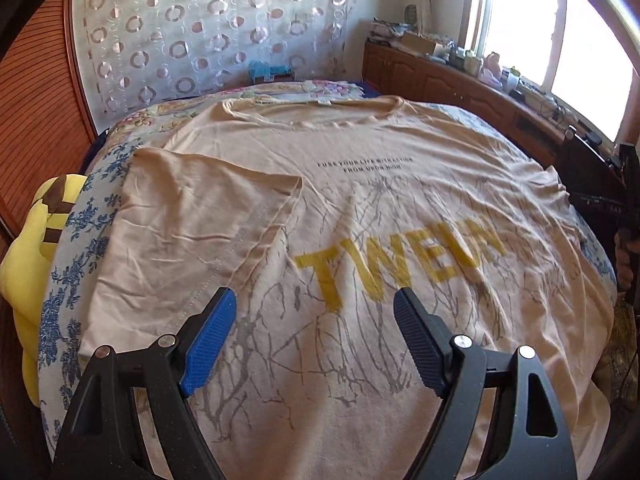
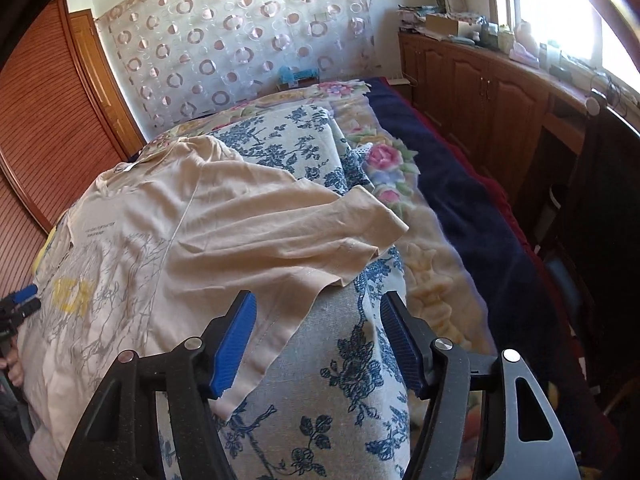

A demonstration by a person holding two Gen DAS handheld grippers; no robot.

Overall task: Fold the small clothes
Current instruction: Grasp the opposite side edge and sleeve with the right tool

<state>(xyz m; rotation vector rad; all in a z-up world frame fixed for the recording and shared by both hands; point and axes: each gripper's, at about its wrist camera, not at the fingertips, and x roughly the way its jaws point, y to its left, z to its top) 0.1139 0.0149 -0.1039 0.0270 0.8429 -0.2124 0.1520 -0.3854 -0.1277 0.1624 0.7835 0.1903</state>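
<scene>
Floral bedspread (image 2: pixel 344 380) under beige T-shirt (image 1: pixel 360 208); yellow plush (image 1: pixel 28 248) beside. Left gripper (image 1: pixel 314 316), right gripper (image 2: pixel 318 320) both spread, empty.

The T-shirt (image 1: pixel 360 208) is beige with yellow letters and grey branches. The cloth (image 2: pixel 340 380) under it is pale with blue flowers.

Left gripper (image 1: pixel 314 306) (right gripper (image 2: pixel 318 312) too) — agape.
</scene>
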